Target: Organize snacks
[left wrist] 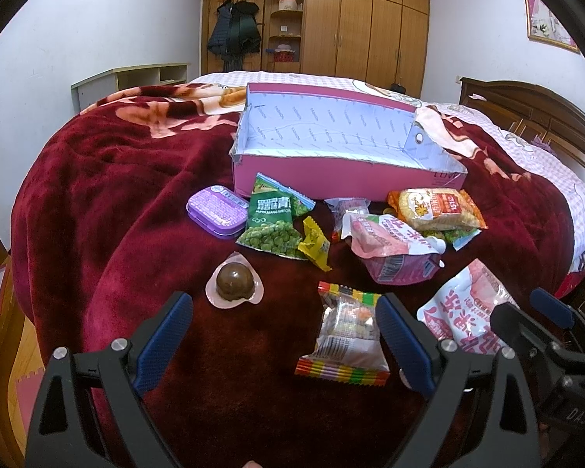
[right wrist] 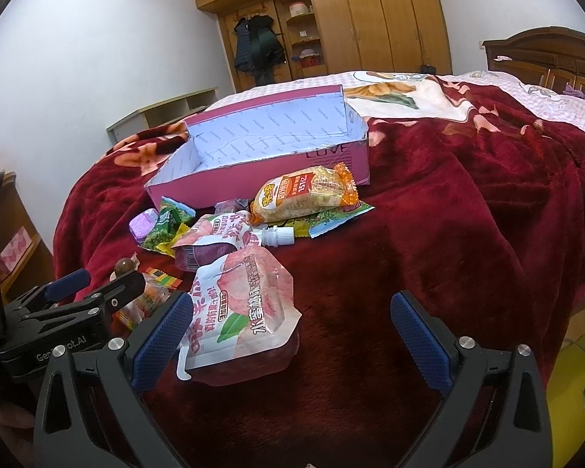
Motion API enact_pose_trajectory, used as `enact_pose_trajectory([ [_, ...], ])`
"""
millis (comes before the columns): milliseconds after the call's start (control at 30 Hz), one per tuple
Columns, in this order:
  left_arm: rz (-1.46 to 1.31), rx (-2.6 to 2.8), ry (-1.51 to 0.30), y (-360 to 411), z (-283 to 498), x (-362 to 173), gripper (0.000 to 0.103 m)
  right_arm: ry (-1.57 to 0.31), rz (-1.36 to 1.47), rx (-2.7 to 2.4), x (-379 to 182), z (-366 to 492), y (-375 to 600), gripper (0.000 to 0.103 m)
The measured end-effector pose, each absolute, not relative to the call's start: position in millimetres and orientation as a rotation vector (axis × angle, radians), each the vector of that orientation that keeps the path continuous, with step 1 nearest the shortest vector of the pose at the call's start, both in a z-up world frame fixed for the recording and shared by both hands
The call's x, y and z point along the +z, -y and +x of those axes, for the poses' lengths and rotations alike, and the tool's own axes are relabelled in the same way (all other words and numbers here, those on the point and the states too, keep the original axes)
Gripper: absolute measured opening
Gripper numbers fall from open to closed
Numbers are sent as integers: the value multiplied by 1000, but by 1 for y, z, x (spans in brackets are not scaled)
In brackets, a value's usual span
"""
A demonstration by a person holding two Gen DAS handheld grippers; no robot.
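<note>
Bedroom scene, dark red plush blanket (left wrist: 109,179) over the bed, wardrobe behind. My landmark is the empty pink cardboard box (left wrist: 343,179) sitting on the blanket; every snack lies loose just in front of it, none inside yet.

Left to right from the box's near wall: purple tin (left wrist: 217,211) at the left corner, rigid and flat, I'd pinch across its short sides. Green pea packet (left wrist: 272,220) beside it, light and crinkly, take it by the sealed edge. Small yellow candy wrapper (left wrist: 314,243) touching the pea packet. Dome-shaped chocolate cup (left wrist: 234,281) nearer me, hard shell, probably slippery, grip low on the rim. Rainbow-edged candy bag (left wrist: 345,337) nearest my left gripper (left wrist: 282,345), whose fingers are spread wide with nothing between them; the bag is by the right finger.

Pink spouted jelly pouch (left wrist: 394,249) in the middle, soft and heavyish by my guess, will sag, so hold near the spout. Orange noodle-snack pack (left wrist: 435,210) right of it, close to the box, brittle inside, go gentle. Second peach pouch (right wrist: 241,312) lies beside my right gripper (right wrist: 292,333), also spread wide and empty, left finger near the pouch.
</note>
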State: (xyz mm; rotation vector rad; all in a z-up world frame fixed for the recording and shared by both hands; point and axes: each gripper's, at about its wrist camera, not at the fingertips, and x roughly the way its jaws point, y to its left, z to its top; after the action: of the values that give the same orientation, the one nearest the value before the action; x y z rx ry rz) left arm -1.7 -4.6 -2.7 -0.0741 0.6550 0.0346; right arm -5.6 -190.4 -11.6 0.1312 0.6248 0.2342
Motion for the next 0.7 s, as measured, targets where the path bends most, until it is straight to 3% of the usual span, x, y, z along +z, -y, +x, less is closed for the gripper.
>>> enact_pose_trajectory([
  [700,-89,83,-663,-22,-3,-8,97,-648,124,244,-13,-6,188,103],
])
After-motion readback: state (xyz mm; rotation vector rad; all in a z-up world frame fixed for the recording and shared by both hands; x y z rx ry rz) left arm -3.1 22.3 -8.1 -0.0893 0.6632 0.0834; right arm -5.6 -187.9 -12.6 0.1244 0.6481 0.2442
